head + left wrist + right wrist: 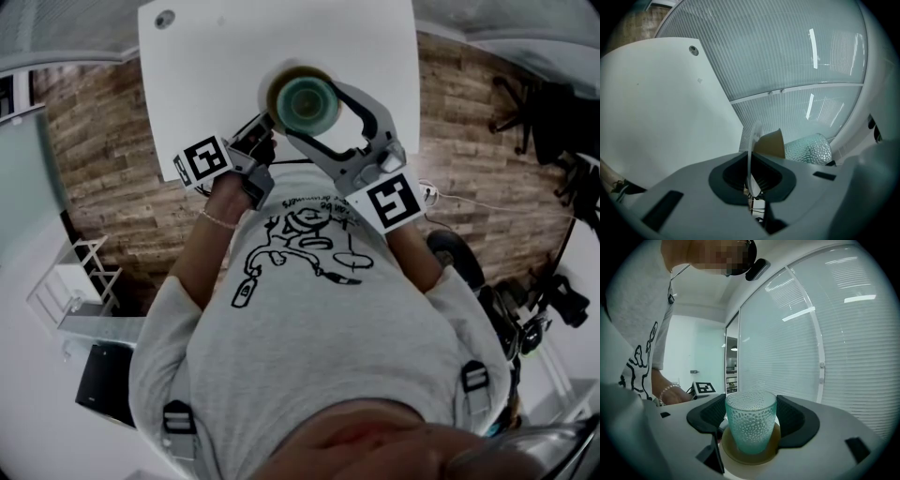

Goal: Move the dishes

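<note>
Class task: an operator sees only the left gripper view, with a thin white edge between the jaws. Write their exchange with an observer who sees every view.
Operator: What is that thin white edge?
Observer: The rim of a white plate; the left gripper is shut on it.
Operator: What does it carry?
Observer: A teal glass standing upright on a brown coaster.
Operator: And the other gripper?
Observer: The right gripper has its jaws either side of the glass; contact is unclear.

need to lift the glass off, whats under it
The teal glass stands on the brown centre of a white plate. The patch of plate directly under its base is covered by the glass, and whatever lies below the plate is hidden too.
</note>
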The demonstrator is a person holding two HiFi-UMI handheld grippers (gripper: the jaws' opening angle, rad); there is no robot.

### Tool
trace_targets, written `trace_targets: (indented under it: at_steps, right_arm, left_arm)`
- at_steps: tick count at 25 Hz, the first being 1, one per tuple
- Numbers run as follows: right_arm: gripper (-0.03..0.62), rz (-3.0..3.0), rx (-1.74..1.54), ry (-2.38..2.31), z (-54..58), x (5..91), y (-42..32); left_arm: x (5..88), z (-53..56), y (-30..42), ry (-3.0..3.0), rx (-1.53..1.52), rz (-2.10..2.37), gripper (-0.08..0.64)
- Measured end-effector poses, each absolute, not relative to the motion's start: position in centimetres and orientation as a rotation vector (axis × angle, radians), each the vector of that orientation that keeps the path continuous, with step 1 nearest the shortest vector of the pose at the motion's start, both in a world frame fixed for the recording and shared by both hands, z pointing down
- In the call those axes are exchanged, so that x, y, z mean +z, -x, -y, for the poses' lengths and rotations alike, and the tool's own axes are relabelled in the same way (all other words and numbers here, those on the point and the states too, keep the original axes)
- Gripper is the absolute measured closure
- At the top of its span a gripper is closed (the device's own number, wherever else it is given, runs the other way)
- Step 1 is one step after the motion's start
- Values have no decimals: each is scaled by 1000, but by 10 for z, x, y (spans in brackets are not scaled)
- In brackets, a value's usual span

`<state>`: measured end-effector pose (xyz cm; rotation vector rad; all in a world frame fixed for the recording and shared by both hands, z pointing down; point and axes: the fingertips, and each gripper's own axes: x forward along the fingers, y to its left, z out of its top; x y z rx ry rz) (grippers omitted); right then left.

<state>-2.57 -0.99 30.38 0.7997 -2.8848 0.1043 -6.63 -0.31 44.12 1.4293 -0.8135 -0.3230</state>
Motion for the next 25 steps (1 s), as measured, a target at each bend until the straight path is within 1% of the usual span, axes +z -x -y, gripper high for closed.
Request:
trace_targets:
  at_steps: [16, 25]
  right_arm:
    - [249, 2893, 72, -869, 29, 294, 10]
    - [249, 2866, 57, -941, 37, 294, -15]
  left_arm:
    - [456, 12, 82, -1417, -323, 853, 549]
    - [458, 8, 80, -1414, -318, 862, 549]
